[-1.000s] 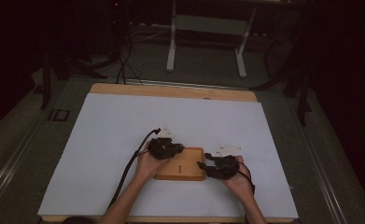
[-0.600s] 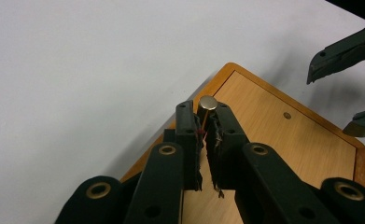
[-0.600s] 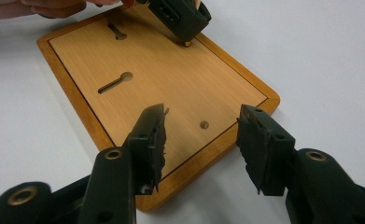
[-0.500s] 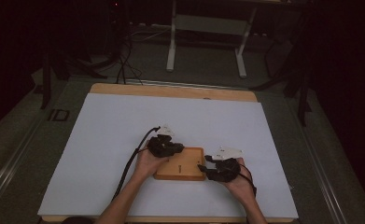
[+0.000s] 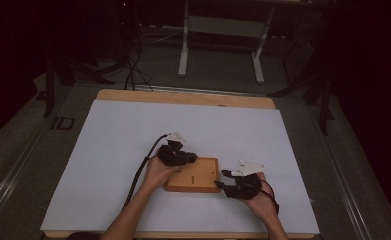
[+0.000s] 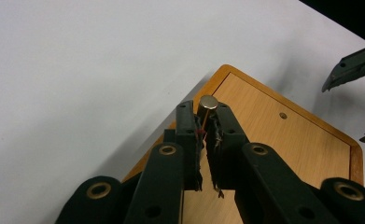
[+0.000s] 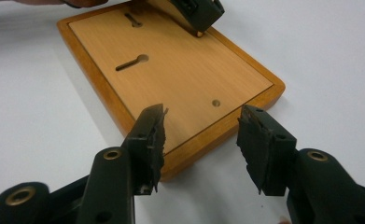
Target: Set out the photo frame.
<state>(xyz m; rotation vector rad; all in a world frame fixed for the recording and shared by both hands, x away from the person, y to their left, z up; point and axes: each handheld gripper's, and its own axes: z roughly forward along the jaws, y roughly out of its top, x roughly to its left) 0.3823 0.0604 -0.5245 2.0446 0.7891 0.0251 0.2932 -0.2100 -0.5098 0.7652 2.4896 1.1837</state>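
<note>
Near the desk's [image 5: 108,150] front edge, a wooden board [image 5: 195,176] lies flat.
Left hand-held gripper [image 6: 203,122] pinches a small metal peg [image 6: 208,102]; right hand-held gripper [image 7: 201,140] gapes empty.

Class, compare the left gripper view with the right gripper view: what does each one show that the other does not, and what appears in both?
Left gripper view alone: the left claw shut on a small metal peg, seen close up at the wooden board's corner.

Right gripper view alone: the right claw, open with nothing between its jaws, over the board's near edge, and two keyhole slots cut in the board.

Both: the wooden board on the white table cover, a small round hole in the board, and the other claw farther off.
</note>
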